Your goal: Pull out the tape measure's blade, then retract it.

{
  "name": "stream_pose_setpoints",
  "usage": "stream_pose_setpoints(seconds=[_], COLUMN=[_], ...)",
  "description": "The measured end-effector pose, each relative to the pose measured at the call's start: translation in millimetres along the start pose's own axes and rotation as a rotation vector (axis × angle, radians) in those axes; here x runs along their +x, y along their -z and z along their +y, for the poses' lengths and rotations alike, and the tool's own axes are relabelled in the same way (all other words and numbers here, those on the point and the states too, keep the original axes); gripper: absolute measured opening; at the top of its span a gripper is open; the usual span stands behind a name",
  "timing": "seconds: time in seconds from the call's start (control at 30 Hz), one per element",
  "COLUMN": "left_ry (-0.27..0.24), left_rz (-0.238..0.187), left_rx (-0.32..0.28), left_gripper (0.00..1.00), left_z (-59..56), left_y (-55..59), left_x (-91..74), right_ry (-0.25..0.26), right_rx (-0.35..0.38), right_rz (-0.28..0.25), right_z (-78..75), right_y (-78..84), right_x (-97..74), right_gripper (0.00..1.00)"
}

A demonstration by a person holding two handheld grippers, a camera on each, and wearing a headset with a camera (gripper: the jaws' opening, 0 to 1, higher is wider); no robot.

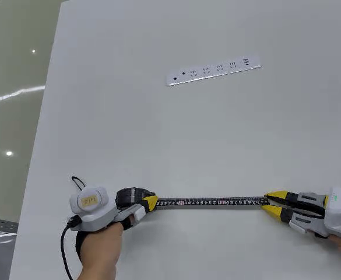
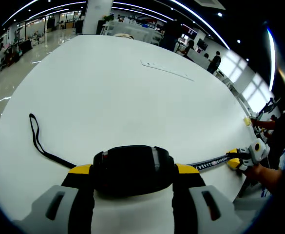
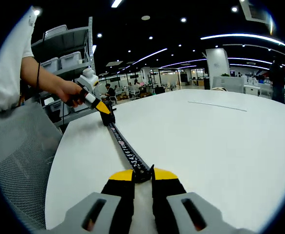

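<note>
Head view, left to right. Left gripper [image 1: 142, 207] is clenched on the tape measure case [image 1: 130, 196], a black body sitting on the white worktop [image 1: 158, 134] near its front edge. In the left gripper view the case [image 2: 132, 158] is clamped between both yellow-tipped jaws, and a black wrist strap [image 2: 36, 141] trails on the worktop beside it.

Blade [image 1: 211, 202] is drawn out of the case, printed face up. Its long axis runs left-right, roughly parallel to the near edge, with the free end pointing right.

Right gripper [image 1: 269, 202] is pinched on the blade's free end; the right gripper view shows the jaws closed over it [image 3: 142, 174].

A power strip [image 1: 213, 70] lies well apart, farther back.
</note>
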State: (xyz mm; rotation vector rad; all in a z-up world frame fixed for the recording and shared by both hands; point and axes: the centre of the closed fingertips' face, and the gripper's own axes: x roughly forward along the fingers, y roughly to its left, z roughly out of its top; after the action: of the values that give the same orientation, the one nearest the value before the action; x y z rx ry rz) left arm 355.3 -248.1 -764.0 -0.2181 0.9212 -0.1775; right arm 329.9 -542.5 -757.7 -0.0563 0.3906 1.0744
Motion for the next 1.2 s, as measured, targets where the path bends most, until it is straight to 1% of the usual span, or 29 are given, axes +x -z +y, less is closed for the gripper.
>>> stream_pose_setpoints(seconds=[0.17, 0.33, 0.37, 0.53, 0.63, 0.73, 0.8, 0.87, 0.9, 1.0, 1.2], left_ry=[0.000, 0.000, -0.001, 0.000, 0.000, -0.001, -0.005, -0.003, -0.002, -0.002, -0.001], left_rz=[-0.002, 0.000, -0.002, -0.001, -0.002, 0.001, -0.001, -0.002, -0.001, -0.002, -0.001], left_rx=[0.000, -0.001, -0.001, 0.000, 0.003, 0.004, 0.007, 0.006, 0.006, 0.005, 0.004], left_gripper=[0.61, 0.61, 0.61, 0.61, 0.60, 0.60, 0.60, 0.60, 0.60, 0.60, 0.60], left_z=[0.6, 0.2, 0.2, 0.5, 0.2, 0.1, 0.3, 0.5, 0.6, 0.6, 0.2], left_y=[0.2, 0.1, 0.0, 0.3, 0.3, 0.2, 0.2, 0.4, 0.3, 0.3, 0.2], left_x=[0.2, -0.2, -0.2, 0.1, -0.1, -0.5, -0.4, -0.4, -0.4, 0.0, -0.1], right_ry=[0.008, 0.016, 0.014, -0.001, -0.013, -0.026, -0.033, -0.039, -0.042, -0.048, -0.061], right_rx=[-0.009, -0.001, 0.003, 0.014, 0.024, 0.014, 0.012, 0.009, 0.009, 0.011, 0.007], right_rz=[0.002, -0.002, 0.005, 0.008, 0.003, 0.008, 0.003, 0.001, 0.000, -0.007, -0.009], right_z=[-3.2, -7.3, -7.9, -11.1, -10.4, -7.0, -5.1, -2.6, -2.9, -2.2, 0.2], right_y=[1.6, 1.8, 3.6, 5.3, 3.6, 2.0, -0.6, -2.7, -1.2, -4.1, -4.2], right_x=[0.5, 0.9, 1.0, 1.9, 2.5, 4.2, 6.0, 10.2, 10.3, 15.6, 23.9], right_gripper=[0.12, 0.11, 0.12, 0.11, 0.11, 0.11, 0.11, 0.11, 0.11, 0.11, 0.11])
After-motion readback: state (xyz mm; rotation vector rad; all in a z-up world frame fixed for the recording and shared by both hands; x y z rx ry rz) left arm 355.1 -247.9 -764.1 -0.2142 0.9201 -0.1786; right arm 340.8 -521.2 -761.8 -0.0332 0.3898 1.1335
